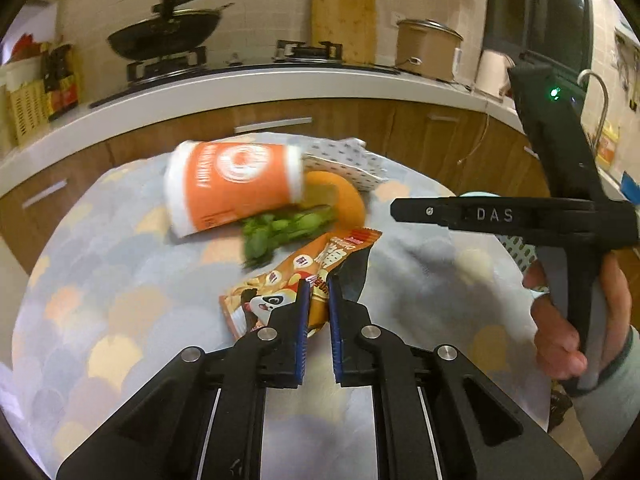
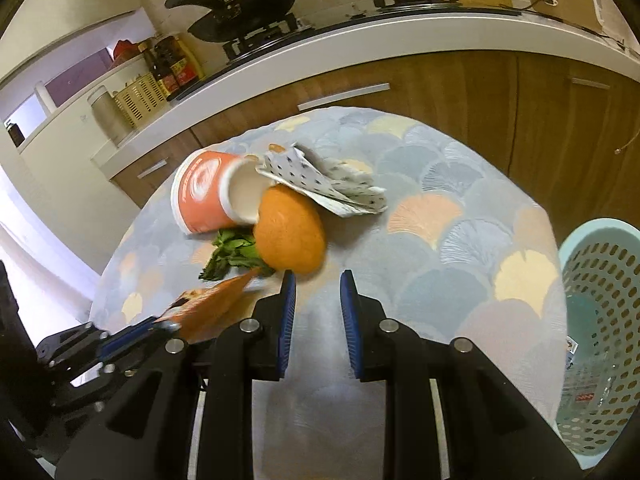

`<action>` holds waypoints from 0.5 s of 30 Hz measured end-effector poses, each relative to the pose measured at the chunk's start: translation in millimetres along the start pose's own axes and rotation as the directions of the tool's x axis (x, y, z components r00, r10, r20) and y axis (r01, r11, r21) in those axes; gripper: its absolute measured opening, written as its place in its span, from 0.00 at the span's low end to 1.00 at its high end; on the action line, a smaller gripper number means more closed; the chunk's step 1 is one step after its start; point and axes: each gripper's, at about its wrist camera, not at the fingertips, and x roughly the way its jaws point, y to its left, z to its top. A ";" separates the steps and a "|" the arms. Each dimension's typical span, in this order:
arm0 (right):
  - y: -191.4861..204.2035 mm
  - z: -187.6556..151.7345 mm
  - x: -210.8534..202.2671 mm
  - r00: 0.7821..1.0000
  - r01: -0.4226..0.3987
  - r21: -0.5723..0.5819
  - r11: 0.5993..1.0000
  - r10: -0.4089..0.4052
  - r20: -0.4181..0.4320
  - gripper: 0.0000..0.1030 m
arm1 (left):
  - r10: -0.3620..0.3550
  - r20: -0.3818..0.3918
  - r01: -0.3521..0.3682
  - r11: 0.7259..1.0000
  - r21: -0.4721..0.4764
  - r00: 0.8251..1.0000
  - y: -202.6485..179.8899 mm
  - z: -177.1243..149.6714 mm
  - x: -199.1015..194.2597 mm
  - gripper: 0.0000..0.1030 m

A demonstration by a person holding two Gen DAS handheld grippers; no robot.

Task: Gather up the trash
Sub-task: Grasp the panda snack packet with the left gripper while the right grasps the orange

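My left gripper [image 1: 319,286] is shut on an orange snack wrapper [image 1: 280,292] with a panda print, above the table [image 1: 120,280]. The wrapper [image 2: 216,304] and left gripper [image 2: 132,332] also show at the lower left of the right wrist view. Behind it lie green leaves [image 1: 280,228], an orange peel [image 1: 344,196], an orange paper cup [image 1: 236,184] on its side and a dotted napkin [image 1: 344,162]. My right gripper [image 2: 318,280] is open and empty, just in front of the orange peel [image 2: 290,232], near the cup [image 2: 208,196], leaves [image 2: 234,254] and napkin [image 2: 332,184].
A light blue perforated basket [image 2: 600,320] stands at the table's right edge, with some trash inside. Behind the table run wooden cabinets [image 1: 360,120] and a white counter [image 1: 240,88] with a wok [image 1: 168,36] on a stove and a pot [image 1: 428,48].
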 end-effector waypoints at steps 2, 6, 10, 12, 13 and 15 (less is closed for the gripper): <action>6.5 2.8 5.0 1.000 -0.018 0.000 1.000 0.018 -0.006 0.20 | -0.014 0.004 0.014 0.999 -0.038 1.000 10.8 -2.6 -6.6 0.08; 20.6 6.9 16.4 1.000 -0.004 -0.020 1.000 0.003 -0.011 0.48 | -0.008 0.015 0.009 0.996 -0.086 1.000 24.9 -5.0 -16.0 0.08; 33.0 11.0 30.7 0.999 0.013 -0.061 0.998 -0.014 -0.031 0.52 | -0.006 0.034 0.009 0.995 -0.101 0.999 31.0 -2.0 -20.7 0.08; 35.0 16.0 42.5 0.998 0.034 -0.067 0.997 -0.037 -0.046 0.52 | -0.013 0.041 0.017 0.994 -0.111 0.999 33.3 0.9 -20.7 0.08; 33.1 19.6 48.2 0.998 0.034 -0.059 0.998 -0.037 -0.053 0.52 | -0.016 0.043 0.021 0.993 -0.114 0.999 34.3 1.5 -20.5 0.08; 28.8 24.5 56.5 0.997 0.031 -0.040 0.999 -0.034 -0.064 0.52 | -0.018 0.048 0.023 0.993 -0.114 0.999 34.3 3.1 -19.7 0.08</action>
